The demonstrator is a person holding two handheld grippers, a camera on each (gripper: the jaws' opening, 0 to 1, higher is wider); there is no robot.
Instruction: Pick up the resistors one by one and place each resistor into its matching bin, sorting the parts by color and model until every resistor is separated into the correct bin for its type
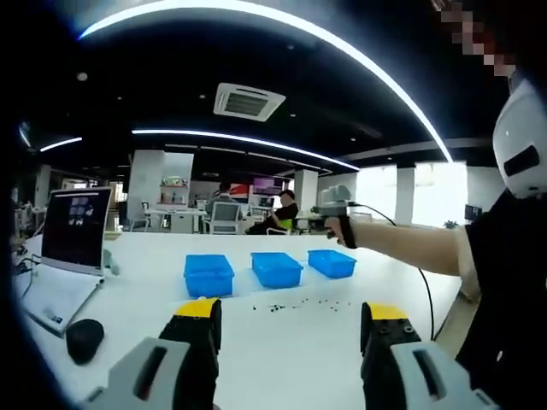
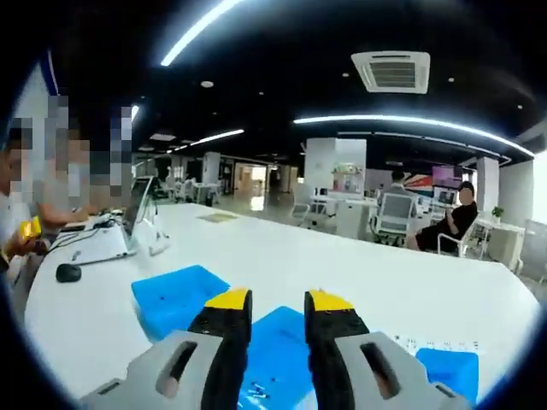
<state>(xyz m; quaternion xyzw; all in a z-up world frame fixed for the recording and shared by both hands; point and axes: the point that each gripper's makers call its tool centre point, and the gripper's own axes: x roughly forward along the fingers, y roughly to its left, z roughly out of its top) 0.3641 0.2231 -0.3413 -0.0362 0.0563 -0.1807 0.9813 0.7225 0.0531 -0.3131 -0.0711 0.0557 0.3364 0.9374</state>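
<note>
Three blue rectangular plastic bins stand in a row on the white tabletop [image 1: 325,342]: left bin [image 1: 208,274], middle bin [image 1: 276,268], right bin [image 1: 332,262]. Small dark resistors [image 1: 295,305] lie scattered on the tabletop just in front of the bins, none gripped. Left gripper [image 1: 293,318], yellow-tipped, is spread wide and empty, held well back from the bins. Right gripper [image 2: 279,304] hangs over the middle bin with its jaws a narrow gap apart, nothing visible between them; a few small parts lie in that bin, too small to identify. An open laptop [image 1: 73,235] and a black mouse [image 1: 84,336] sit at the tabletop's left end.
</note>
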